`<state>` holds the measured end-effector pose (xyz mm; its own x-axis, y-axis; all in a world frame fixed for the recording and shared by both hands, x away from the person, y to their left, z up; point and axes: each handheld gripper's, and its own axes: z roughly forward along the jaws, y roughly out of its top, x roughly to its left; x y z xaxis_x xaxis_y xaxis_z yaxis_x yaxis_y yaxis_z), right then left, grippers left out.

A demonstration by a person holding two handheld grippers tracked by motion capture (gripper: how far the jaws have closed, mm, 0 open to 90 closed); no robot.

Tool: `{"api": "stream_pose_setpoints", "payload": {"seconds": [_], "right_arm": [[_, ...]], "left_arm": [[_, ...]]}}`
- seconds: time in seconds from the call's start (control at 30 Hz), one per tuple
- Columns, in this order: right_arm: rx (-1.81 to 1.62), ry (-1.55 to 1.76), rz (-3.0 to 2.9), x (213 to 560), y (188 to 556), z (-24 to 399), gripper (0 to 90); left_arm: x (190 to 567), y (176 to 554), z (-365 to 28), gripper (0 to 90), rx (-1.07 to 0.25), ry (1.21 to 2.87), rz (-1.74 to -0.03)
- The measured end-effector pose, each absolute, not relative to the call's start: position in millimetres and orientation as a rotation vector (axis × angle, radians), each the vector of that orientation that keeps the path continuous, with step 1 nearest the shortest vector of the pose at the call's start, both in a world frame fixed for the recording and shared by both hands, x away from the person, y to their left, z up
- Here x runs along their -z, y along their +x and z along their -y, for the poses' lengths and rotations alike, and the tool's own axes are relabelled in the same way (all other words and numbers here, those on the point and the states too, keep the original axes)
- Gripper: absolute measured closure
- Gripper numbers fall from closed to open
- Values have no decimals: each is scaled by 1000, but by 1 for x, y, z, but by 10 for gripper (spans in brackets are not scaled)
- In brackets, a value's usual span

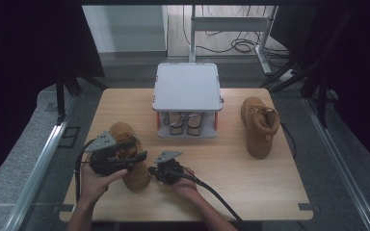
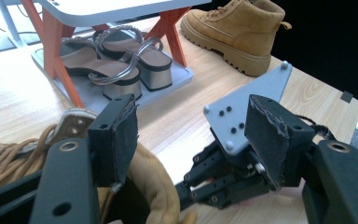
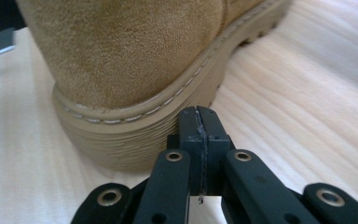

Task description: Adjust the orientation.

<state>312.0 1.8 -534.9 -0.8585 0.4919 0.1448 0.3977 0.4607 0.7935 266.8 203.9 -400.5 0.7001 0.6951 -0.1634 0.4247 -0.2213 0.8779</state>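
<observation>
A tan suede boot (image 1: 131,174) stands at the front left of the wooden table (image 1: 231,163). My left gripper (image 1: 134,150) hovers over its top, jaws open. In the left gripper view the boot's padded collar (image 2: 156,186) lies beside the left pad (image 2: 123,135), and the right pad (image 2: 268,140) stands apart from it. My right gripper (image 1: 152,170) is low on the table just right of this boot. Its jaws are shut with nothing between them, and its tips (image 3: 199,125) sit right at the boot's ridged sole (image 3: 135,135). The matching second boot (image 1: 260,126) stands at the right.
A grey shoe rack (image 1: 188,86) with orange legs stands at the back middle, with a pair of strappy sandals (image 2: 121,63) on its lower shelf. A black cable (image 1: 217,195) trails from my right gripper to the table's front edge. Dark curtains flank the table.
</observation>
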Motion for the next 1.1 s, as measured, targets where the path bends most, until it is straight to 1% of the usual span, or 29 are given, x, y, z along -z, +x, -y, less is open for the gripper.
{"api": "stream_pose_setpoints", "payload": {"seconds": [0.4, 0.77, 1.1], "right_arm": [[-1451, 689, -2661, 539, 295, -28, 895], [-1485, 579, -2711, 541, 285, -66, 895], [-1503, 536, -2742, 542, 283, -97, 895]], "left_arm": [[397, 264, -204, 349, -318, 1854, -863], [392, 259, -218, 349, -335, 1823, -885], [389, 257, -230, 345, -349, 1801, -906]]}}
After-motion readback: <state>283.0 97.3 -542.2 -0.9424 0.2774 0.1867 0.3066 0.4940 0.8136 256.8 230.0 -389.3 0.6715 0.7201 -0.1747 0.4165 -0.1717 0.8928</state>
